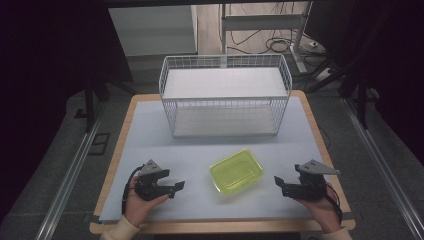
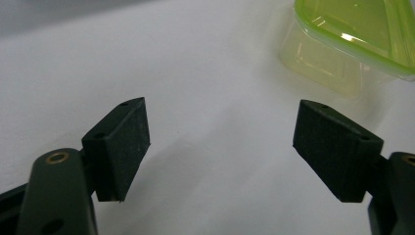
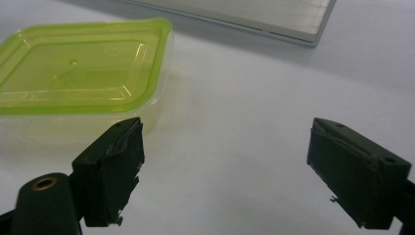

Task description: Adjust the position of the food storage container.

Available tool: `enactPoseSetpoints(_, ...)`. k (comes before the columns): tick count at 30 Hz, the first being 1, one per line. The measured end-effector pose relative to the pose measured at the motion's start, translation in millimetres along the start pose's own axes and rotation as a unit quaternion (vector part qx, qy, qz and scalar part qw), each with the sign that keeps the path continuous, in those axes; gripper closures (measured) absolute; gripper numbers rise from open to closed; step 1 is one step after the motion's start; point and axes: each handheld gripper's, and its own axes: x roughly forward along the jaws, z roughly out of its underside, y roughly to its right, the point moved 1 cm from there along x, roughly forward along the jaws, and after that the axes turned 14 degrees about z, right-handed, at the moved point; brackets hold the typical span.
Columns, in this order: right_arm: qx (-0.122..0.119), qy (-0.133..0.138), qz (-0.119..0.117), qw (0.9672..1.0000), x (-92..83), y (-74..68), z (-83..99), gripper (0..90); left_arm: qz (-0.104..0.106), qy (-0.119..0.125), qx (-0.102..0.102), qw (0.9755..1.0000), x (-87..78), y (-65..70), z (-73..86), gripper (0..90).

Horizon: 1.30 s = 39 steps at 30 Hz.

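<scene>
Lidded green container — left of spread fingers

Left gripper view crops the lidded green box at 1 o'clock, right gripper view crops it at 9 o'clock and the wire basket's base at 12, and box contents unreadable through the tinted lid.

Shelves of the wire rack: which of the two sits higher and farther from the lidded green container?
The upper shelf, the white board just under the wire rack's rim; the lower shelf lies nearer the container.
</scene>
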Motion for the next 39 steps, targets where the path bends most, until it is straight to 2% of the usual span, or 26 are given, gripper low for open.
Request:
enactPoseSetpoints(3,-0.002,0.004,-0.004,1.0,-0.9,0.4,0.1,18.8,0.0,0.0,0.008,1.0,0.1,2.4,-0.6,20.2)
enactPoseSetpoints(4,-0.008,0.005,-0.015,0.9998,-1.9,0.7,0.0,24.2,0.0,-0.002,0.014,0.9999,0.8,4.1,-0.8,20.2)
enactPoseSetpoints(5,-0.008,0.005,-0.015,0.9998,-1.9,0.7,0.0,24.2,0.0,-0.002,0.014,0.9999,0.8,4.1,-0.8,20.1)
enactPoseSetpoints(6,-0.014,0.006,-0.031,0.9994,-3.3,0.5,-0.3,28.4,0.0,-0.006,0.017,0.9998,1.4,4.3,-0.8,20.1)
enactPoseSetpoints(9,-0.02,0.005,-0.037,0.9991,-5.2,-0.1,-1.2,32.3,0.0,-0.005,0.016,0.9999,1.2,4.0,-0.7,20.1)
enactPoseSetpoints(10,-0.025,0.004,-0.05,0.9984,-7.3,0.1,-2.7,41.1,-0.001,-0.003,0.014,0.9999,0.3,3.2,-0.4,20.1)
enactPoseSetpoints(12,-0.032,0.004,-0.053,0.9981,-8.6,0.4,-4.2,49.2,-0.005,-0.002,0.011,0.9999,-0.6,2.2,0.6,20.1)
enactPoseSetpoints(13,-0.032,0.004,-0.053,0.9981,-8.6,0.4,-4.2,49.2,-0.005,-0.002,0.011,0.9999,-0.6,2.2,0.6,20.1)
enactPoseSetpoints(14,-0.039,0.002,-0.057,0.9976,-9.2,2.6,-6.3,57.4,-0.009,-0.002,0.008,0.9999,-1.3,2.1,1.9,20.0)
enactPoseSetpoints(17,-0.032,-0.001,-0.063,0.9975,-8.9,6.1,-7.0,69.8,-0.008,-0.002,0.006,0.9999,-2.3,2.9,2.4,19.9)
enactPoseSetpoints(19,-0.03,-0.005,-0.069,0.9972,-8.5,7.8,-6.8,76.3,-0.007,-0.002,0.007,1.0,-2.2,3.3,2.5,20.0)
enactPoseSetpoints(20,-0.03,-0.005,-0.069,0.9972,-8.5,7.8,-6.8,76.3,-0.007,-0.002,0.007,1.0,-2.2,3.3,2.5,20.0)
enactPoseSetpoints(23,-0.029,-0.005,-0.082,0.9962,-9.1,7.9,-7.3,86.9,-0.007,-0.004,0.007,0.9999,-1.5,2.7,2.4,20.0)
enactPoseSetpoints(26,-0.037,-0.004,-0.091,0.9951,-10.2,5.1,-7.9,89.9,-0.01,-0.002,0.008,0.9999,-2.0,2.0,2.3,20.0)
enactPoseSetpoints(32,-0.045,0.004,-0.104,0.9935,-14.8,-0.9,-13.6,90.0,-0.011,0.0,0.005,0.9999,-2.5,0.7,1.9,20.0)
enactPoseSetpoints(34,-0.054,0.013,-0.118,0.9915,-19.0,-7.7,-18.5,90.0,-0.011,0.001,-0.001,0.9999,-3.3,-1.1,1.6,20.1)
enactPoseSetpoints(39,-0.073,0.015,-0.143,0.9869,-21.1,-23.9,-22.3,90.0,-0.009,-0.002,0.001,1.0,-2.4,-0.8,1.8,20.0)
